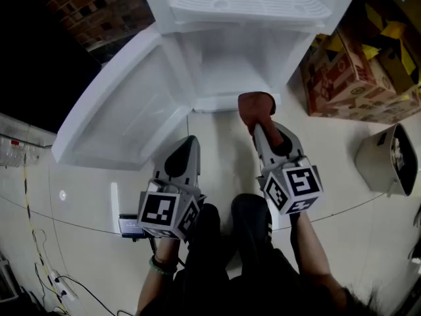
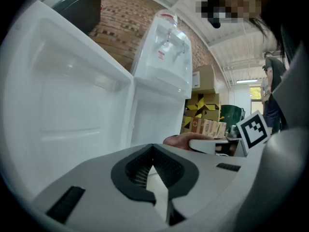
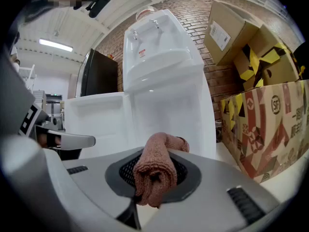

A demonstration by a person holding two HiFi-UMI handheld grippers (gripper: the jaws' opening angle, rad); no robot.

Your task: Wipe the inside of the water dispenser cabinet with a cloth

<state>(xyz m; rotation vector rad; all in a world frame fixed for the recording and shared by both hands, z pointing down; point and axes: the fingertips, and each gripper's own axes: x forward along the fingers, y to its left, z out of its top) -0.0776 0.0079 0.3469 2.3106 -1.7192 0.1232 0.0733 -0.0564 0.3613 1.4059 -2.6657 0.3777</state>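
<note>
The white water dispenser [image 1: 250, 5] stands ahead with its lower cabinet [image 1: 227, 71] open and the door [image 1: 118, 110] swung out to the left. My right gripper [image 1: 258, 125] is shut on a rolled reddish-brown cloth [image 1: 255, 105], held just in front of the cabinet's bottom edge. In the right gripper view the cloth [image 3: 154, 170] bulges between the jaws, with the cabinet [image 3: 169, 115] beyond. My left gripper [image 1: 191, 140] hangs lower left, near the door, shut and holding nothing; its view shows the door [image 2: 63, 95] close by.
Taped cardboard boxes [image 1: 348, 71] are stacked right of the dispenser, with a beige bin [image 1: 388, 160] in front of them. Cables and a power strip [image 1: 39, 268] lie on the tiled floor at the left. A black appliance [image 3: 99, 74] stands behind the door.
</note>
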